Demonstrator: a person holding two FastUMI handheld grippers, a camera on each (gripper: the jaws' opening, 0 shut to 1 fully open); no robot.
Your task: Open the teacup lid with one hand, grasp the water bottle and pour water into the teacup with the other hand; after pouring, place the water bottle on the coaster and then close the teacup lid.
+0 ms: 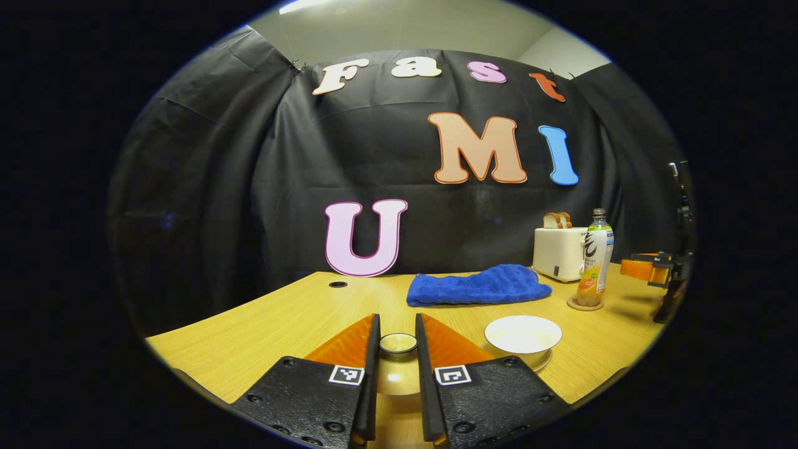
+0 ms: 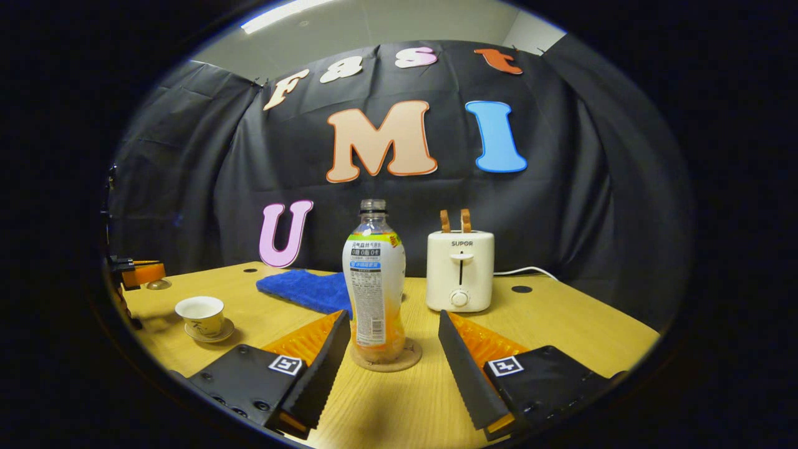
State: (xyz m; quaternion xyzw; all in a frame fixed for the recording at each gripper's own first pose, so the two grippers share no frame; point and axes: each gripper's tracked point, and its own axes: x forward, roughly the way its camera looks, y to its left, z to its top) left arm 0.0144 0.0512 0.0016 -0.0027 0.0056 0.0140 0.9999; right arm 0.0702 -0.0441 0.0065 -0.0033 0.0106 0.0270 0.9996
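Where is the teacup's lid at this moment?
In the left gripper view, the small round lid sits between the left gripper fingers, lifted off the white teacup, which stands open on its saucer just to the right.

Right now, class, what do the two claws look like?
Left claw and right claw are alike: two ribbed, wedge-shaped fingers tapering forward, each on a textured plate with screws and a square black-and-white marker.

A white toaster point(image 2: 460, 270) holding two bread slices point(image 2: 454, 221) stands beside a rumpled blue towel point(image 2: 303, 289) on a wooden table point(image 2: 580, 324).
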